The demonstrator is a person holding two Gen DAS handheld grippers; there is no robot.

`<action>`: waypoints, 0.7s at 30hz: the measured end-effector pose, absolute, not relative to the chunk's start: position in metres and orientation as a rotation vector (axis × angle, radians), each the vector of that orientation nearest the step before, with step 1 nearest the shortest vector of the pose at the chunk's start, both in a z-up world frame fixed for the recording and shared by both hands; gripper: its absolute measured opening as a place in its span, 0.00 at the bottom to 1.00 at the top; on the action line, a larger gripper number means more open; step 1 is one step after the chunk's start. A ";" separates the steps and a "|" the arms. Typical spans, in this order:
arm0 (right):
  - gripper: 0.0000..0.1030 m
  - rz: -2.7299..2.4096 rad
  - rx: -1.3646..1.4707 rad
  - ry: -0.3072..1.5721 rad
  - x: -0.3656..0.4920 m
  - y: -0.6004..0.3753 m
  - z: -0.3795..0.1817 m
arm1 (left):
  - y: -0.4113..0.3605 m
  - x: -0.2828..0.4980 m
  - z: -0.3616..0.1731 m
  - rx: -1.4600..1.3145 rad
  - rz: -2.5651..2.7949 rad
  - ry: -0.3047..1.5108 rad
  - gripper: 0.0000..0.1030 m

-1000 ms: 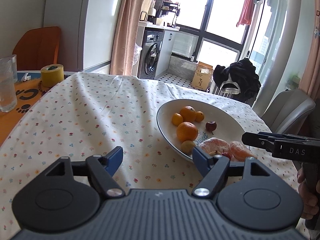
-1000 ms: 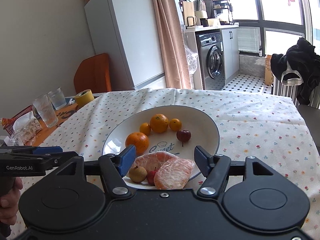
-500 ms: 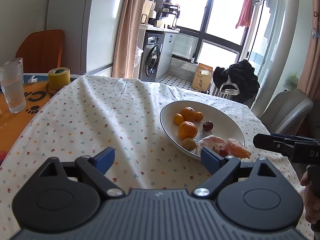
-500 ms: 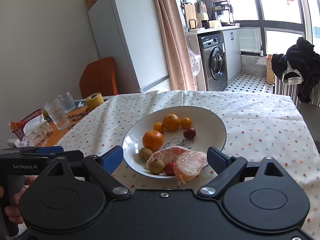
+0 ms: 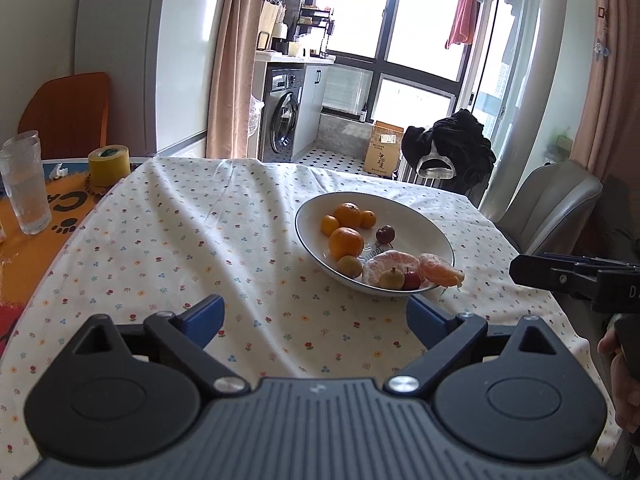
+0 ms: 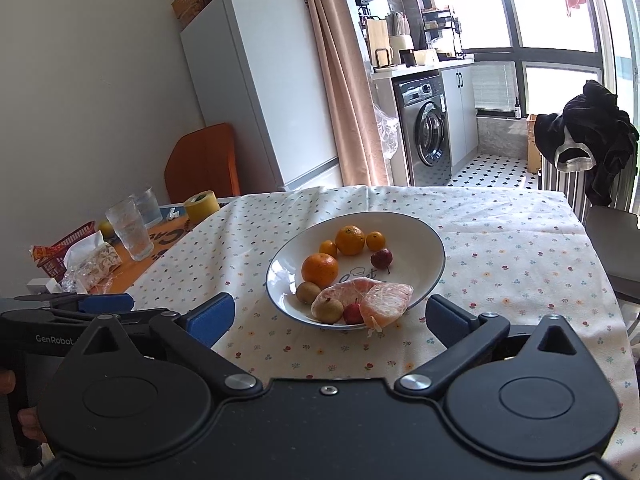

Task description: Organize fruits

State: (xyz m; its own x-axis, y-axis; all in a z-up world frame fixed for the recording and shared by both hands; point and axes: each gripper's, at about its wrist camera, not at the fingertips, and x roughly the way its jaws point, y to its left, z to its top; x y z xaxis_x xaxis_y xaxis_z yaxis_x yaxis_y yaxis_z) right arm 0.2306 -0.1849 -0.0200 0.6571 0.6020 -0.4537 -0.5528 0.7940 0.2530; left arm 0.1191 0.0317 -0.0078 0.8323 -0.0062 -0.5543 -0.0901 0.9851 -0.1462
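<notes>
The white plate (image 6: 432, 276) of fruits is being seen mid-frame on the counter (image 6: 500, 248); the peeled citrus piece (image 6: 386, 300) is lying slantwise, overhanging its near rim; both grippers, left (image 5: 316, 316) and right (image 6: 330, 316), are being held with jaws wide apart, empty.

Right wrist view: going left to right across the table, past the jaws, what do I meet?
Red basket → tissue pack → drinking glass → yellow tape roll → white plate holding the fruit, its peeled citrus segment overhanging the near rim.
</notes>
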 end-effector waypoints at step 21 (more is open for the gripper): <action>1.00 0.676 0.119 0.519 0.187 -0.202 -0.002 | 0.026 0.071 0.008 -0.130 0.022 0.556 0.94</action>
State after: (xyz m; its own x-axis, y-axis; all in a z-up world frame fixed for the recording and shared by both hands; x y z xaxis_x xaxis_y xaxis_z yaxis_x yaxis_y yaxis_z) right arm 0.1867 -0.2018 -0.0019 0.6582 0.6249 -0.4198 -0.5668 0.7784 0.2698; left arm 0.0714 0.0261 0.0079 0.8495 -0.0146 -0.5273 -0.0559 0.9915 -0.1174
